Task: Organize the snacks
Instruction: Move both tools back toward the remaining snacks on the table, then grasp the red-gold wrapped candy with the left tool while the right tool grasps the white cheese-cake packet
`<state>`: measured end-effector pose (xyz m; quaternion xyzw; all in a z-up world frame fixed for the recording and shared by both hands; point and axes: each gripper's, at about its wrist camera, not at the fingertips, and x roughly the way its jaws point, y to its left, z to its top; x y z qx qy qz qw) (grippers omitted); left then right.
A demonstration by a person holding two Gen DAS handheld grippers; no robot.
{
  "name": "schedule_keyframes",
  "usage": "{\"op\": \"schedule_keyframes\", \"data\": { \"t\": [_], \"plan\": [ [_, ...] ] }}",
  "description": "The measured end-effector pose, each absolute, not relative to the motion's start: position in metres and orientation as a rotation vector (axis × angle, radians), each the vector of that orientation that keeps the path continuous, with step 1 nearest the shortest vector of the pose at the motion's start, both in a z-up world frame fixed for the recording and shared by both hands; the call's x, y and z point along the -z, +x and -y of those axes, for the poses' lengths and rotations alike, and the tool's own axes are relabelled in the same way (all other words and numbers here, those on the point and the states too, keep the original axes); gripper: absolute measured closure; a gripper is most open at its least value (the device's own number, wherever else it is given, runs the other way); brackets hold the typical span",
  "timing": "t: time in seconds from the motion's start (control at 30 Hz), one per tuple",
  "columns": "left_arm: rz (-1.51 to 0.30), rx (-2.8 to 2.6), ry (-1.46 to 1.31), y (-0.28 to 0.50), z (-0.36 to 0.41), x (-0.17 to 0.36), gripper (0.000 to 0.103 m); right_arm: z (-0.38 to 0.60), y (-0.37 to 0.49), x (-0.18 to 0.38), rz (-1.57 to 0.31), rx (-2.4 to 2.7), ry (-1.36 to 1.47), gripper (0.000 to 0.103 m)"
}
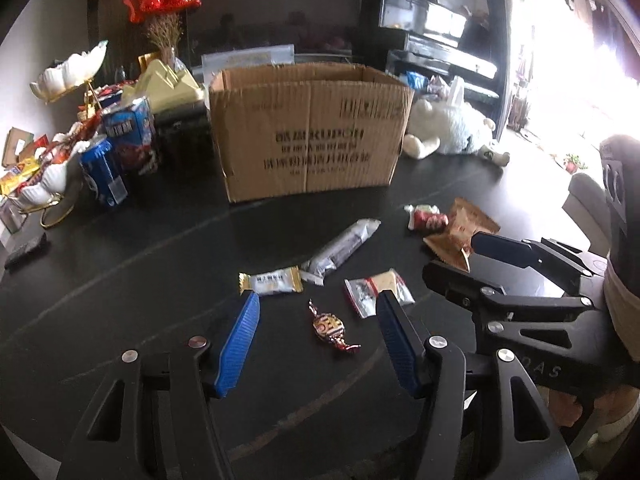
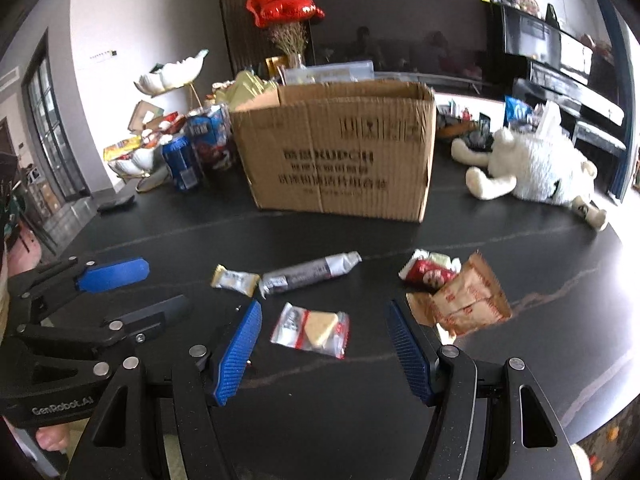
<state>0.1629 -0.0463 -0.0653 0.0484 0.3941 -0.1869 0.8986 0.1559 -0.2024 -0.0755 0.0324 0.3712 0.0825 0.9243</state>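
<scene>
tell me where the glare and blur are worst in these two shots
Left wrist view: daylight at the right edge blows out to white, washing over the plush toy; the print on the cardboard box is smeared. Right wrist view: lighting is more even, glare only at the far right rim, and the box print reads somewhat clearer; both views bend straight lines strongly toward the edges.

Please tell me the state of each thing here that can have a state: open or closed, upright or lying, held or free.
Brown cardboard box: upright, top open.
Left claw: open, empty.
Right claw: open, empty.
Silver long wrapped bar: lying flat, sealed, free.
Clear red-edged packet: lying flat, free.
Tan paper packet: lying, free.
Blue drink can: upright.
White plush toy: lying down.
</scene>
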Motion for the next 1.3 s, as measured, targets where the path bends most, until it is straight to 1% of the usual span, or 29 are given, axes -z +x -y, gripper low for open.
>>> {"op": "schedule_keyframes", "data": {
  "t": [0.33, 0.43, 0.53, 0.67, 0.9, 0.97, 1.3],
  "plan": [
    [-0.887, 0.413, 0.074, 0.175, 0.051, 0.098, 0.052, 0.206, 0.163, 0.101, -0.828, -0.165, 0.09, 0.037],
    [-0.905, 0.426, 0.06, 0.179, 0.053, 0.104, 0.058, 0.206, 0.166, 0.106, -0.841, -0.166, 0.098, 0.037],
    [-0.91, 0.427, 0.052, 0.183, 0.053, 0.111, 0.062, 0.208, 0.168, 0.11, -0.85, -0.162, 0.112, 0.037],
    [-0.937, 0.439, 0.05, 0.188, 0.055, 0.119, 0.073, 0.208, 0.171, 0.114, -0.858, -0.167, 0.123, 0.037],
    [-0.955, 0.432, 0.059, 0.193, 0.057, 0.129, 0.074, 0.205, 0.174, 0.121, -0.871, -0.174, 0.123, 0.037],
    [-0.959, 0.435, 0.058, 0.194, 0.057, 0.131, 0.077, 0.203, 0.175, 0.122, -0.874, -0.174, 0.12, 0.037],
    [-0.942, 0.427, 0.028, 0.196, 0.048, 0.128, 0.077, 0.196, 0.187, 0.128, -0.89, -0.172, 0.114, 0.037]
  ]
}}
